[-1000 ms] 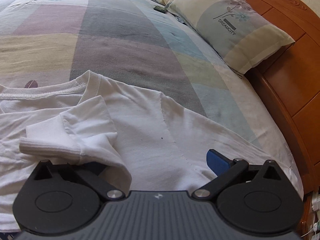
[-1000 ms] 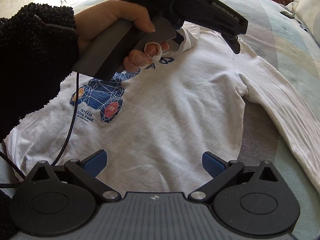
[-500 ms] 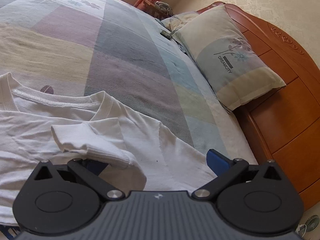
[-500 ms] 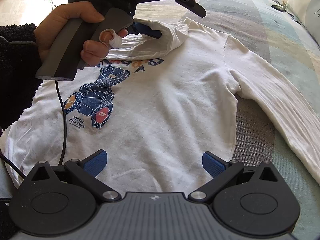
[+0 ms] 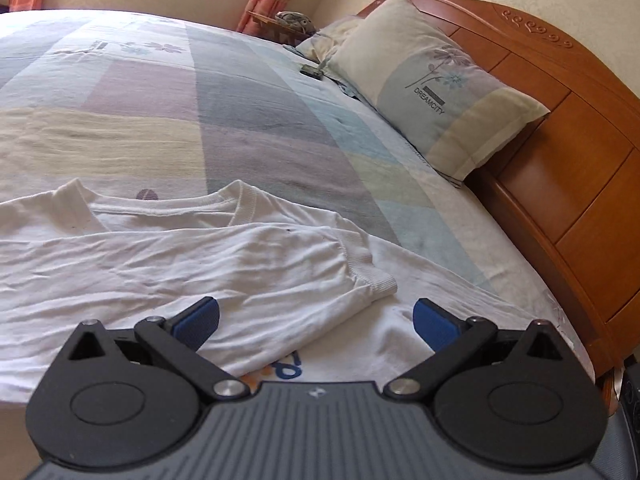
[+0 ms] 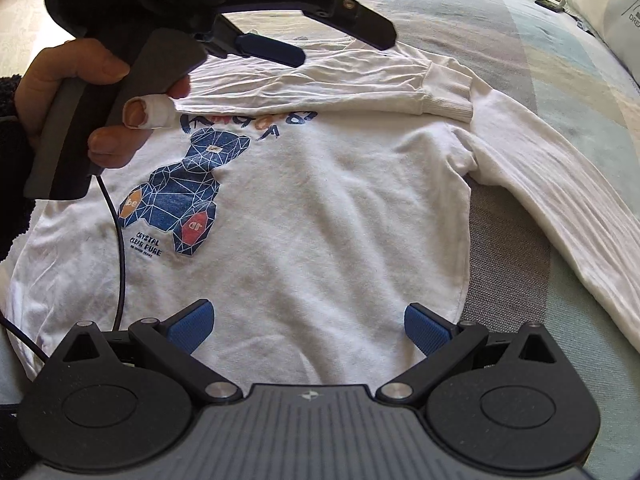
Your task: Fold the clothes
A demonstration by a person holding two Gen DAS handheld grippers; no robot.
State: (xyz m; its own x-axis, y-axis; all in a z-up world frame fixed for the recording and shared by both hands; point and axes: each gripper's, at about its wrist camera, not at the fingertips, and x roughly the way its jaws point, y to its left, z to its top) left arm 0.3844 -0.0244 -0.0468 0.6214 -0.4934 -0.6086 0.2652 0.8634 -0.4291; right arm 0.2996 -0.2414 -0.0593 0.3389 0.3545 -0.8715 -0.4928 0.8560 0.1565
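From the left wrist, your left gripper (image 5: 316, 320) hung spread wide and empty over the folded sleeve (image 5: 248, 264) laid across the shirt's chest.

From the right wrist, your right gripper (image 6: 308, 326) gaped empty above the shirt (image 6: 320, 216) on the bed (image 6: 500, 40), probably ready for the outstretched sleeve (image 6: 560, 196).

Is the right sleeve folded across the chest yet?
No, the right sleeve lies stretched out over the bedspread; only the other sleeve crosses the shirt.
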